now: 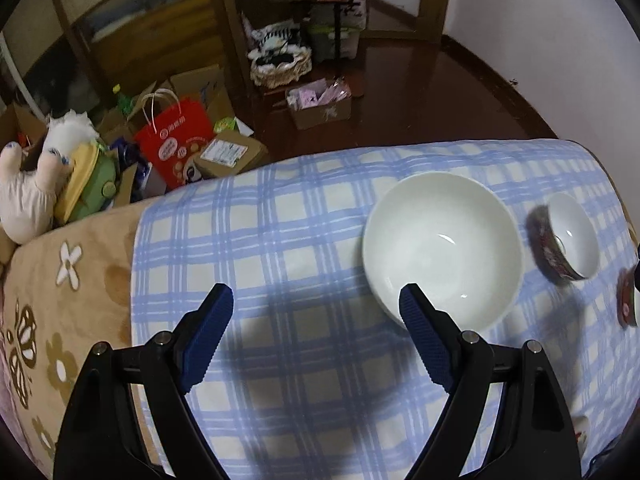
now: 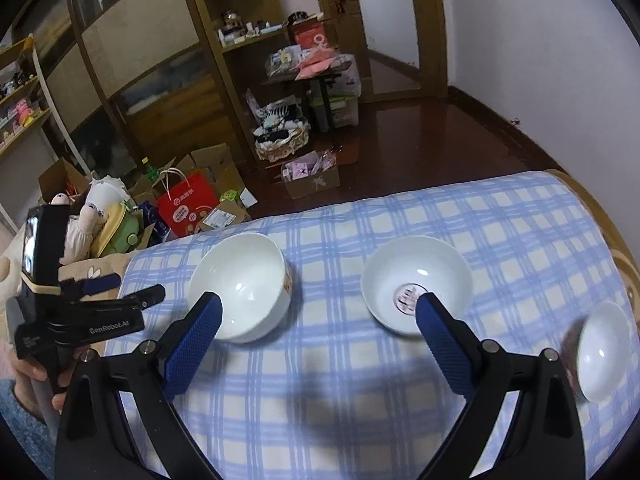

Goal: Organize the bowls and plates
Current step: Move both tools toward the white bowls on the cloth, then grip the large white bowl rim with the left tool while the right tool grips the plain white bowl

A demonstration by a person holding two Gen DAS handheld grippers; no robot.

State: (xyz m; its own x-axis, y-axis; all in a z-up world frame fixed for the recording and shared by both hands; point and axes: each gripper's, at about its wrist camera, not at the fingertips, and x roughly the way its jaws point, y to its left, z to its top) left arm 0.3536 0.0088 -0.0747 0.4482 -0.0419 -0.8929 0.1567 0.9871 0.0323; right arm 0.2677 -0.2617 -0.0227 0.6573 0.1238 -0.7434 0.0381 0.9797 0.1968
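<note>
Three bowls stand on the blue checked cloth. A large white bowl sits just ahead and right of my open, empty left gripper; it is at the left in the right wrist view. A white bowl with a printed mark inside is just ahead of my open, empty right gripper, its right fingertip overlapping the bowl. A small dark-patterned bowl is at far right. In the left wrist view a patterned bowl sits right of the large one. The left gripper shows at left.
A beige flowered blanket lies left of the cloth. Beyond the bed edge are a plush toy, a red paper bag, cardboard boxes, a basket and wooden shelves on a dark floor.
</note>
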